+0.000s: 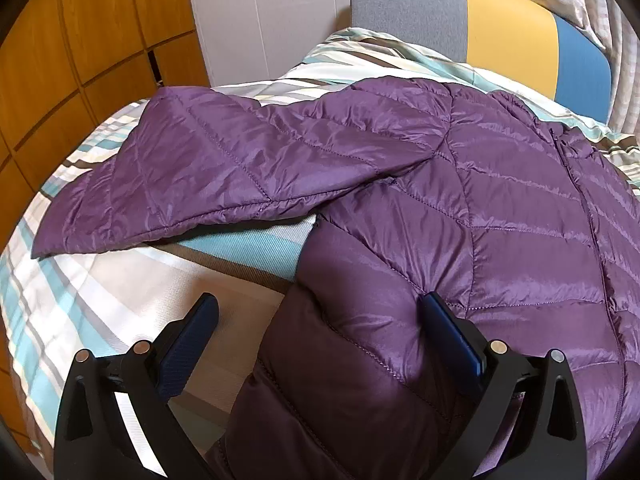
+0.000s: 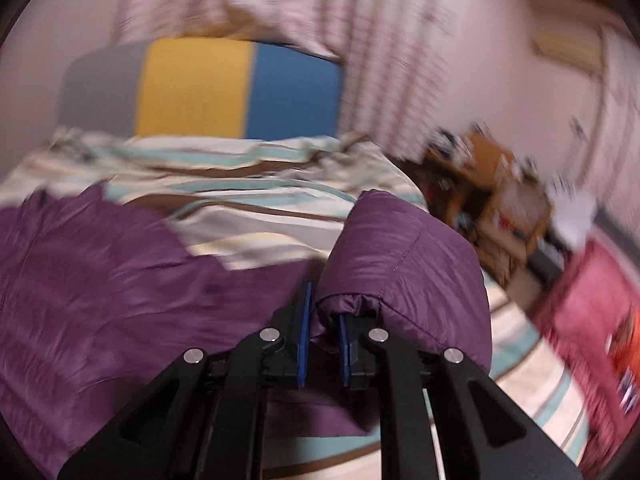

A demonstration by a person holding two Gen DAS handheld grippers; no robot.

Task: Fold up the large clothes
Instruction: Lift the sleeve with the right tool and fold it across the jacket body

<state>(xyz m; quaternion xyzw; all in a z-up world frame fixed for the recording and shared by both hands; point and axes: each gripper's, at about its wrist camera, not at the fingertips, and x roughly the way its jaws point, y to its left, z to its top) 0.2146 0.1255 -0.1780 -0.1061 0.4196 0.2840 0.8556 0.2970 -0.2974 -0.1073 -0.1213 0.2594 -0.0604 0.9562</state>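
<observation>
The purple quilted jacket (image 1: 500,184) lies spread front-up on the bed (image 1: 100,292), its collar toward the grey, yellow and blue headboard (image 1: 480,32) and its zip running away from that headboard down the middle of the body.

The right gripper (image 2: 323,344) is pressed together on the cuff end of one sleeve (image 2: 400,248), holding it raised off the striped bedding on the side of the jacket nearer the wooden shelf (image 2: 496,200). The right wrist view is smeared, which suggests a fast carry.

The left gripper (image 1: 320,340) is spread wide at the hem edge, the end of the jacket farthest from the headboard. Its right finger (image 1: 444,320) touches the fabric, its left finger (image 1: 200,320) stands over bare sheet, and nothing is pinched. The other sleeve (image 1: 192,168) lies flat, stretched outward from the jacket's shoulder.

The step in hand looks like folding the held sleeve across the chest. To do it well:

- Keep the pinch on the cuff firm; the shiny shell is likely slippery and puffy.
- Carry the cuff low across the jacket toward the zip, so the sleeve lays flat rather than twisting.
- Use the left gripper to pin the hem, so the body does not drag along.
- Release only once the sleeve rests square on the chest.
</observation>
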